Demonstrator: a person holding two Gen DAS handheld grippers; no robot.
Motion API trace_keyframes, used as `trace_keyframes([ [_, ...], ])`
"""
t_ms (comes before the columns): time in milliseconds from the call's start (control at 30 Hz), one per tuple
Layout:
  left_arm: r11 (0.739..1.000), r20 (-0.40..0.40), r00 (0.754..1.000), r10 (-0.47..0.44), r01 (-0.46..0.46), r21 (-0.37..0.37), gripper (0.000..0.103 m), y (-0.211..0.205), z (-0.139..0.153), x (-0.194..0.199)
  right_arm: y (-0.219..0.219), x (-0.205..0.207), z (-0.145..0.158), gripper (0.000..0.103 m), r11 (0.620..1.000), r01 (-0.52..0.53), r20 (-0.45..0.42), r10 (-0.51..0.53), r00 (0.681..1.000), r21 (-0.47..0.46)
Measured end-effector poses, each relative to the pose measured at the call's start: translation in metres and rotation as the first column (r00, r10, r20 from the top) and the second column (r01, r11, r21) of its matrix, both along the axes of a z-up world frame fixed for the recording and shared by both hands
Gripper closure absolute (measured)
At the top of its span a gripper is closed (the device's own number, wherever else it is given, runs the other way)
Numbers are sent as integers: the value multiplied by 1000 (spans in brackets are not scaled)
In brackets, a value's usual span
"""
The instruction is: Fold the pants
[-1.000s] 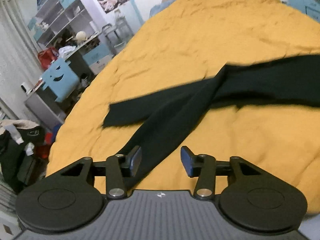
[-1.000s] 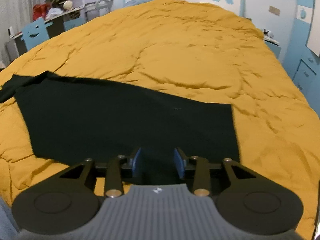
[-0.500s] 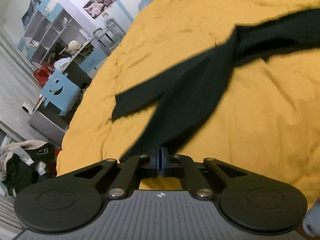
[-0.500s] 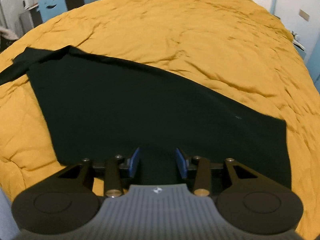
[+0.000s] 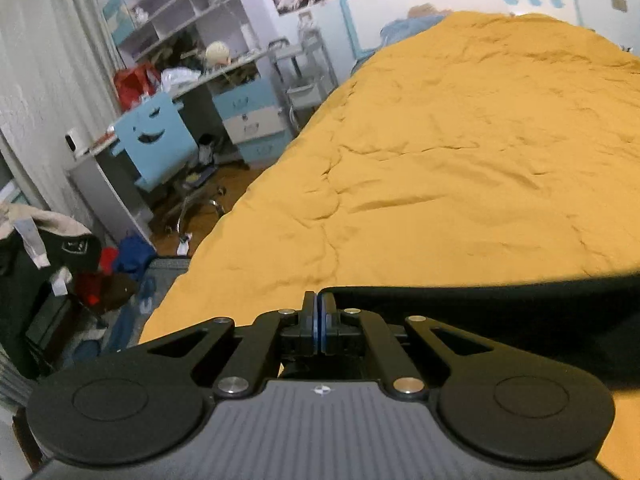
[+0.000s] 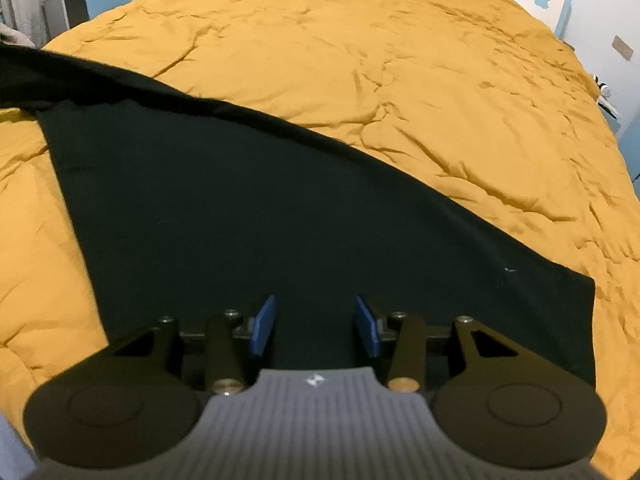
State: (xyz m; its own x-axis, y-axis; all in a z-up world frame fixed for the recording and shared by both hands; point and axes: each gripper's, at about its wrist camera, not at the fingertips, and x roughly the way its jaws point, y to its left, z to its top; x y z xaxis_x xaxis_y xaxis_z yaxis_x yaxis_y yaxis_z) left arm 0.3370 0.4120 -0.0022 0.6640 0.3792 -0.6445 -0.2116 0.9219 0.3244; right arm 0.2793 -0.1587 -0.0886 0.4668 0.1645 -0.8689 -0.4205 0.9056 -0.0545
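Note:
Black pants [image 6: 248, 208] lie spread on the yellow bedcover [image 6: 400, 80]. In the right wrist view their wide upper part fills the middle, and a leg stretches up and left toward the frame edge. My right gripper [image 6: 316, 330] is open, its blue pads just above the near edge of the pants. In the left wrist view my left gripper [image 5: 319, 322] is shut on the end of a pant leg, and the black cloth [image 5: 500, 312] runs taut from the pads to the right, above the bedcover [image 5: 460, 160].
Left of the bed stand a light blue chair [image 5: 154, 142], a cluttered desk with shelves [image 5: 192, 52] and clothes on the floor [image 5: 60, 260]. A white and blue headboard [image 5: 460, 4] is at the far end.
My left gripper closed on the pant leg end, lifted it and swung it; the leg now hangs taut to the right. The right gripper stayed open over the pants and moved slightly closer.

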Motion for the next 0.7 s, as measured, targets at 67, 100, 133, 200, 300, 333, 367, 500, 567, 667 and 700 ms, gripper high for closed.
trace_keyframes([
  [67, 1000, -41, 999, 12, -12, 4, 102, 8, -11, 24, -1, 2, 0, 63, 1000, 9, 0, -9, 1000, -7],
  [100, 1000, -60, 998, 13, -13, 9, 102, 9, -19, 33, -1, 2, 1, 63, 1000, 12, -1, -12, 1000, -7],
  [133, 1000, -78, 997, 12, -10, 17, 102, 8, -26, 40, -1, 3, 1, 63, 1000, 15, -4, -15, 1000, -7],
  [200, 999, -115, 993, 14, -10, 32, 101, 8, -41, 52, -1, 2, 1, 63, 1000, 19, -9, -19, 1000, -9],
  [300, 998, -143, 989, 49, -43, 42, 86, 10, -56, 62, 4, 2, 0, 63, 1000, 11, -15, -11, 1000, -7],
  [333, 997, -132, 989, 71, -66, 47, 77, 13, -57, 63, 7, 2, 0, 63, 1000, 2, -15, -3, 1000, -5],
  [367, 994, -109, 989, 101, -97, 46, 73, 16, -56, 59, 11, 1, 0, 63, 1000, -9, -16, 9, 1000, -2],
  [500, 984, -35, 985, 170, -172, -55, 64, 35, -42, 28, 28, -6, 2, 63, 998, -62, -21, 63, 998, 19],
  [567, 964, -24, 980, 199, -200, -178, 64, 47, -37, 7, 35, -10, 4, 63, 996, -86, -19, 87, 996, 29],
  [667, 854, -12, 961, 276, -251, -455, 64, 72, -38, -31, 44, -17, 9, 63, 993, -110, -18, 111, 994, 44],
  [700, 792, -6, 952, 305, -257, -554, 64, 79, -42, -43, 46, -19, 10, 63, 992, -115, -21, 116, 993, 53],
])
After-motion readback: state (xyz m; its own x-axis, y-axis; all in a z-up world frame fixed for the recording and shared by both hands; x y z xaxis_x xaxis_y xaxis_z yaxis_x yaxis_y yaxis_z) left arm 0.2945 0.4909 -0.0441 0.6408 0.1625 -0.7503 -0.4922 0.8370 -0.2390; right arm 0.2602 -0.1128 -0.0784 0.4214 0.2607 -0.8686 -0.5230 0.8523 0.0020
